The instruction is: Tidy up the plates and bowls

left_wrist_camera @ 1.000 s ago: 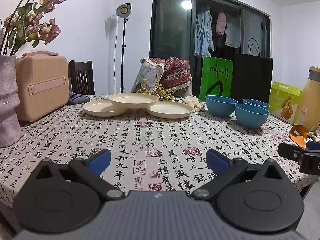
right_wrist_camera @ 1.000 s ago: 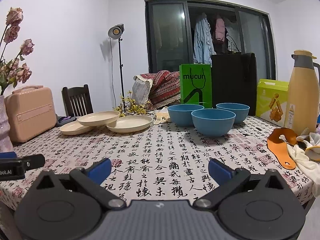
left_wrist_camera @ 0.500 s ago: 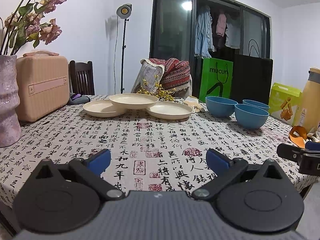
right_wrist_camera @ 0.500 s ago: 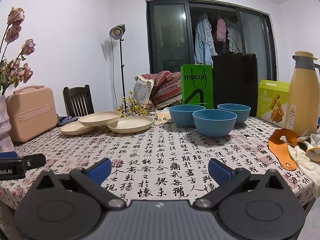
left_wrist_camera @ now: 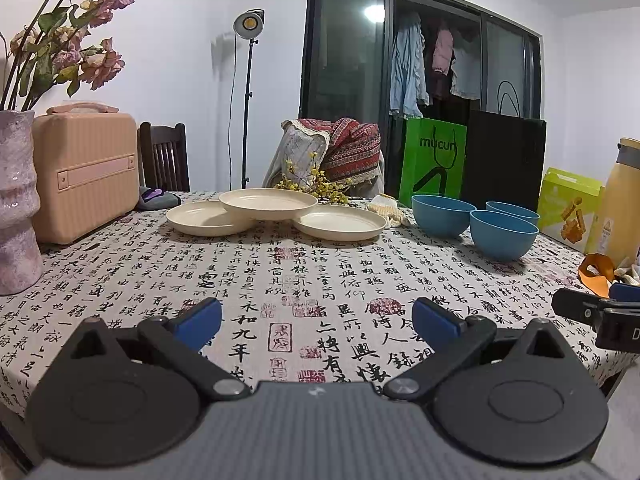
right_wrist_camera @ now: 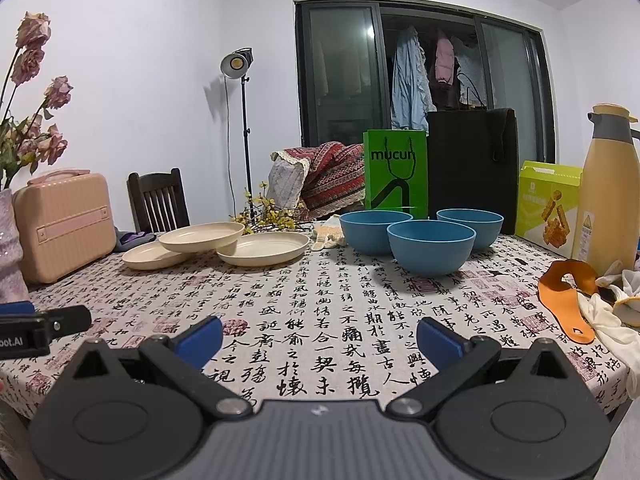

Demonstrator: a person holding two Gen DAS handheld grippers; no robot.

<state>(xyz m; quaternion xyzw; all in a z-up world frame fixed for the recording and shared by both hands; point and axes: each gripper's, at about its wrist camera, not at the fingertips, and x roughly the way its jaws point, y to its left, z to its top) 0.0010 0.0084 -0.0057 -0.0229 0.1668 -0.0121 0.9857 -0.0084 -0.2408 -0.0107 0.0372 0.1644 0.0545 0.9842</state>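
Note:
Three cream plates lie at the far middle of the table: a left plate (left_wrist_camera: 204,219), a right plate (left_wrist_camera: 341,222), and a middle plate (left_wrist_camera: 268,201) resting across both. Three blue bowls stand to their right: a near bowl (left_wrist_camera: 503,234) (right_wrist_camera: 430,246), a left bowl (left_wrist_camera: 442,215) (right_wrist_camera: 373,229) and a far bowl (left_wrist_camera: 513,210) (right_wrist_camera: 470,225). My left gripper (left_wrist_camera: 317,323) is open over the near table edge, nothing between its blue pads. My right gripper (right_wrist_camera: 319,337) is open too, empty, in front of the bowls.
A calligraphy tablecloth (left_wrist_camera: 304,272) covers the table. A pink case (left_wrist_camera: 82,170) and a flower vase (left_wrist_camera: 16,204) stand at the left. A green bag (right_wrist_camera: 395,174), black bag (right_wrist_camera: 472,164), snack box (right_wrist_camera: 548,204), thermos (right_wrist_camera: 608,188), orange insole (right_wrist_camera: 564,300) and white cloth sit at the back and right.
Both grippers have crept slightly forward toward the dishes. Nothing on the table has moved, and both stay open.

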